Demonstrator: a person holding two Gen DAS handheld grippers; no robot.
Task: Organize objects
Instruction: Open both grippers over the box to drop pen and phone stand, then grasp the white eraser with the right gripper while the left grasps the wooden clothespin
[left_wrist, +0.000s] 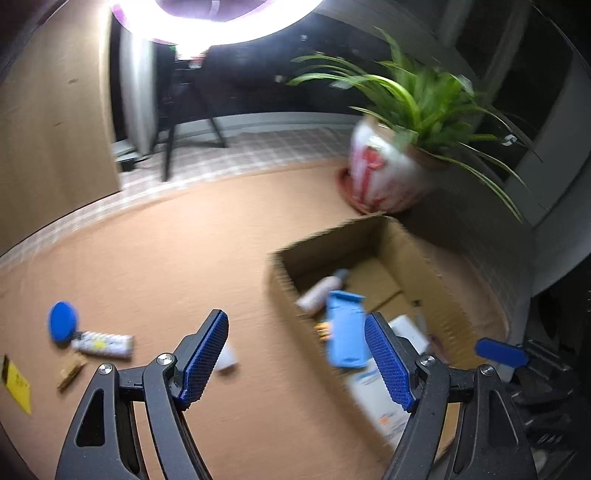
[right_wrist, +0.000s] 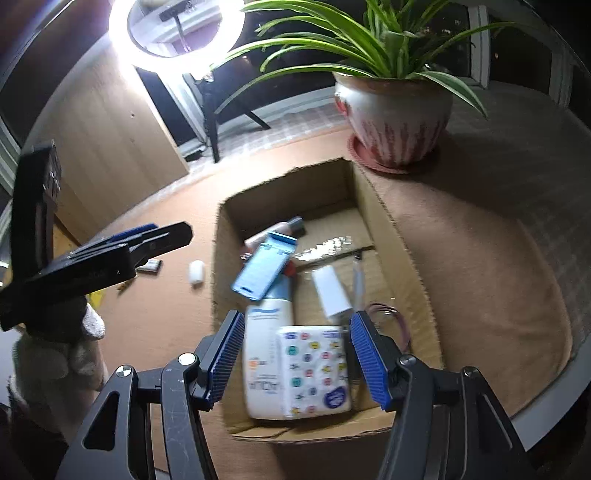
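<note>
Both claws stand released, nothing between their blue pads. The right claw (right_wrist: 297, 363) hovers over the near end of the cardboard box (right_wrist: 400, 236), and a patterned tissue pack (right_wrist: 314, 369) lies right below it on the box floor, beside a white bottle (right_wrist: 264, 354). The left claw (left_wrist: 295, 360) is held over the box's near-left edge. Just ahead of it a light blue case (left_wrist: 345, 332) is tilted and blurred; from the right wrist view it looks to be above the other contents, maybe mid-drop, though I cannot tell whether it has landed.

Further into the box lie a pinkish tube (right_wrist: 258, 238) and a small white box (right_wrist: 330, 291), with a thin looped cord (right_wrist: 393, 314) at the right wall.

Out on the brown tabletop (left_wrist: 166, 240), to the left, loose things are still waiting: a round blue object (left_wrist: 62, 320), a small printed bottle (left_wrist: 103, 344), a yellow card (left_wrist: 16, 386) and a small white piece (right_wrist: 195, 272). A potted plant (right_wrist: 395, 118) stands behind the box.

I reckon the sensible next step is to lift both claws straight clear of the box so nothing is dragged out, then send the left one for the nearest loose item. The printed bottle would likely roll, so pinch it across its middle. New items are best set in the free far end, rather than piled on the heap.
</note>
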